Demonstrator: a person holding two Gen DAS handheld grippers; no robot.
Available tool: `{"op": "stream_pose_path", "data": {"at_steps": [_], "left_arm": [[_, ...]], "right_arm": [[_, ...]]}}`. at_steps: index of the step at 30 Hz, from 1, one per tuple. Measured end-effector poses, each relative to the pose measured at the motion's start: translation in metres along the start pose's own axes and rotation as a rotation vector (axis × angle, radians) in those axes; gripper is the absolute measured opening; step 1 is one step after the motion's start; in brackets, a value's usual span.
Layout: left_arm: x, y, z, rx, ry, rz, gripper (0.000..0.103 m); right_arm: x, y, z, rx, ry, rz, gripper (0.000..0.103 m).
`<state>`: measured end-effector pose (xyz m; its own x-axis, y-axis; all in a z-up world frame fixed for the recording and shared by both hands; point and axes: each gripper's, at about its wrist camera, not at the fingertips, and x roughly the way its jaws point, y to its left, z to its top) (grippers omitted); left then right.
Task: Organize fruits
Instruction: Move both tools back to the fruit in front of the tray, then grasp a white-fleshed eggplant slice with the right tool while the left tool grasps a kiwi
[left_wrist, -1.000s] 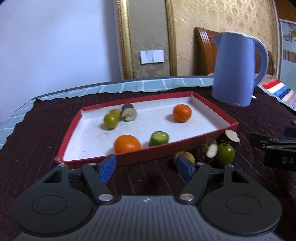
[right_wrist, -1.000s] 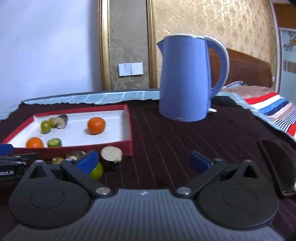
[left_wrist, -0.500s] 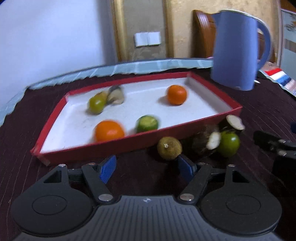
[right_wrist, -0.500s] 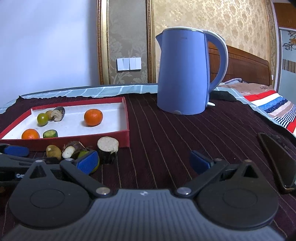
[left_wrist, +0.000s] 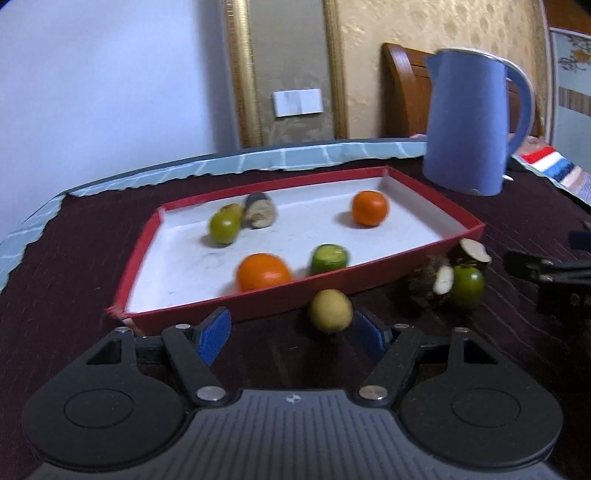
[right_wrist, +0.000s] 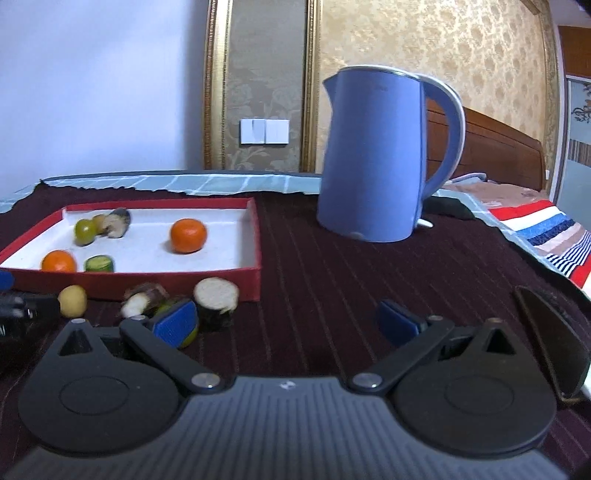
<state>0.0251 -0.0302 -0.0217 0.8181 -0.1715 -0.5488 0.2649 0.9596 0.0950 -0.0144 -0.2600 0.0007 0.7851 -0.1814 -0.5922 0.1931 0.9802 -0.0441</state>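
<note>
Left gripper (left_wrist: 291, 330), jaws released and empty, sits at lower centre with the small yellow-brown round fruit (left_wrist: 330, 311) just beside its right blue pad, outside the red-walled white tray (left_wrist: 458, 242). Right gripper (right_wrist: 286, 321) also gapes empty. Inside the tray lie two oranges, two green fruits and a cut brown piece; three more pieces sit outside.

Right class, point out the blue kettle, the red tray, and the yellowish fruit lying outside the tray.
blue kettle (right_wrist: 369, 158), right wrist view, middle of its body.
red tray (left_wrist: 369, 284), left wrist view, its near outer wall.
yellowish fruit (left_wrist: 330, 311), left wrist view, middle of its skin.
</note>
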Motion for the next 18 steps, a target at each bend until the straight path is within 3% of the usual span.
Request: {"op": "stream_pose_path", "data": {"at_steps": [8, 14, 18], "left_arm": [[0.027, -0.007, 0.003, -0.029, 0.063, 0.031, 0.073], [0.025, -0.002, -0.001, -0.033, 0.054, 0.068, 0.074], [0.021, 0.006, -0.001, -0.051, 0.05, 0.077, 0.074]], "right_arm": [[0.023, 0.005, 0.007, -0.097, 0.077, 0.006, 0.102], [0.036, 0.021, 0.006, -0.157, 0.124, 0.01, 0.102], [0.025, 0.024, 0.009, -0.12, 0.088, 0.136, 0.103]]}}
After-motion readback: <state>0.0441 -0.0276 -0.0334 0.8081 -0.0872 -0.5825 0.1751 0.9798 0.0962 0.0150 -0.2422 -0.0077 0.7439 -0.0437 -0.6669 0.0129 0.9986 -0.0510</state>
